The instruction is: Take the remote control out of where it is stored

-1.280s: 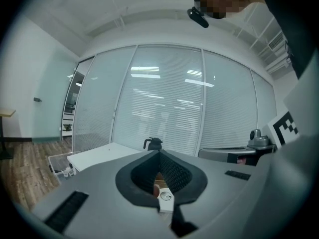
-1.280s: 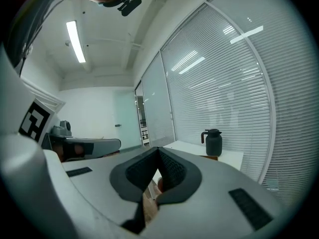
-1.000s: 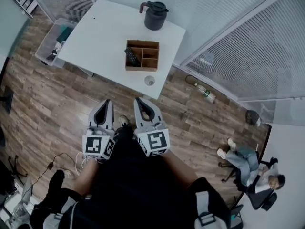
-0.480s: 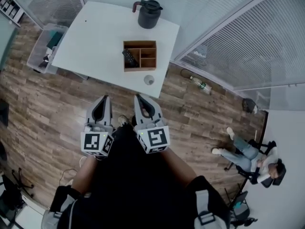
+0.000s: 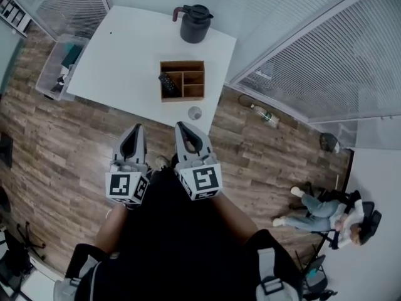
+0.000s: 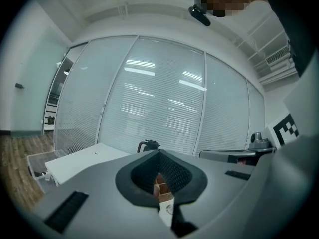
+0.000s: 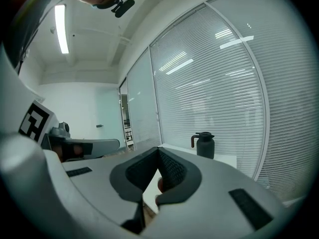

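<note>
The remote [image 5: 167,82] lies in the left compartment of the box [image 5: 182,98] on the surface [image 5: 125,55]. The left gripper [image 5: 135,128] and right gripper [image 5: 181,125] hover short of it, fingers together, empty.

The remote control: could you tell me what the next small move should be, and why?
Probably advance the right gripper toward the table and open it: its jaws are shut, it hangs short of the table, and the remote control lies in the wooden box.
</note>
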